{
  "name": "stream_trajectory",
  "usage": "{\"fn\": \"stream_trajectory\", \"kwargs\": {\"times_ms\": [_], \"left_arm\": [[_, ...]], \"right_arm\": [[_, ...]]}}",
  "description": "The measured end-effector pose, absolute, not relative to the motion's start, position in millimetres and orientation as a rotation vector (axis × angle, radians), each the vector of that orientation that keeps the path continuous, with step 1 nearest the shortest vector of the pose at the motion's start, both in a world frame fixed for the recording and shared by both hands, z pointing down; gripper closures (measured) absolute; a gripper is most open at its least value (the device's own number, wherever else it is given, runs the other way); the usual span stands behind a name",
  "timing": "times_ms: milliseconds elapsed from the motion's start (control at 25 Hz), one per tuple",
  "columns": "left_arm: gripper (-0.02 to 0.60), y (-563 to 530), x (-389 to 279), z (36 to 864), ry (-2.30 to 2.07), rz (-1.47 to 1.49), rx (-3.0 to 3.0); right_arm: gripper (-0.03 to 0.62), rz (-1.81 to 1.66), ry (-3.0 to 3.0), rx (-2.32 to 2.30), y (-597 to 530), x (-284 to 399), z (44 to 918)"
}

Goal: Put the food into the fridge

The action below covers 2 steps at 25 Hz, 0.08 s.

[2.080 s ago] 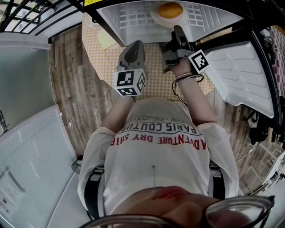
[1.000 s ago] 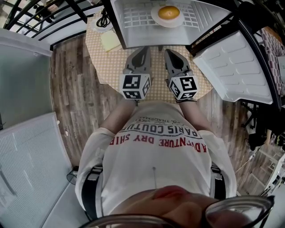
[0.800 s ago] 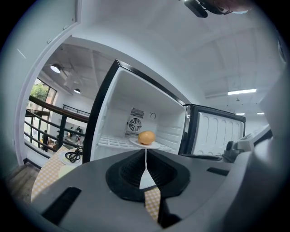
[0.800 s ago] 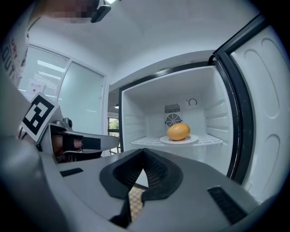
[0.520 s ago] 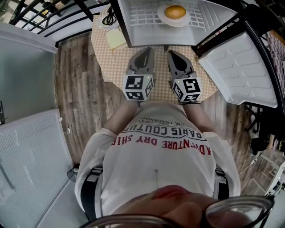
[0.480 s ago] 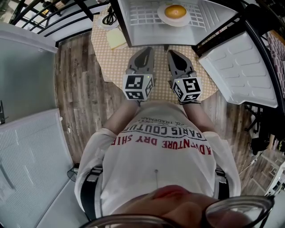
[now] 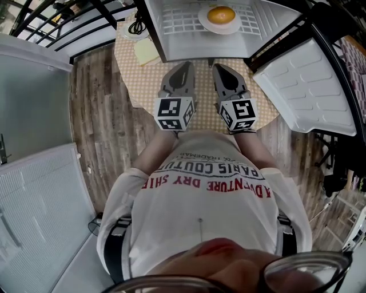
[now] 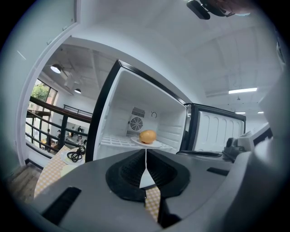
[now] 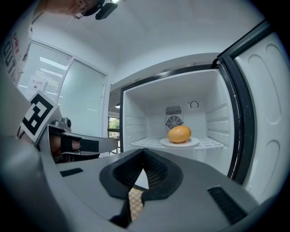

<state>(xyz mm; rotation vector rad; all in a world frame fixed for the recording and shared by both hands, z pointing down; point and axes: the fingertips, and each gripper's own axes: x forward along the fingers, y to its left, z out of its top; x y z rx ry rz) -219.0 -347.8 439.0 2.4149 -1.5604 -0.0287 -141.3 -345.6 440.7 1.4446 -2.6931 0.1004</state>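
An orange round food [image 7: 220, 14] lies on a white plate [image 7: 206, 22] on the wire shelf of the open fridge [image 7: 171, 34] ahead. It also shows in the left gripper view, food [image 8: 147, 136] on plate [image 8: 156, 144], and in the right gripper view, food [image 9: 179, 134] on plate [image 9: 192, 142]. My left gripper [image 7: 183, 67] and right gripper [image 7: 219, 68] are held side by side close to my chest, pointing at the fridge and well short of it. Both are shut with nothing in them, left [image 8: 146, 156], right [image 9: 142, 157].
The fridge door [image 7: 309, 86] stands open at the right. Below the grippers is a round table with a checked cloth [image 7: 200, 91]; on it lie a black cable [image 7: 135, 26] and a yellow pad [image 7: 147, 52]. A black railing [image 7: 57, 17] runs at the upper left.
Two seconds ago the right gripper reached up to the fridge shelf by the plate; it has drawn back beside the left one. Over the last half second hardly anything has moved.
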Motion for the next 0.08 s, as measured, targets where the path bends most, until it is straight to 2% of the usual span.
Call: {"fn": "stream_trajectory", "kwargs": {"times_ms": [80], "left_arm": [[0.551,-348.2,-218.6,439.4,-1.560,-0.030,2.414]], "right_arm": [[0.569,0.093,-2.691,1.452,-346.9,-139.7,440.2]]}}
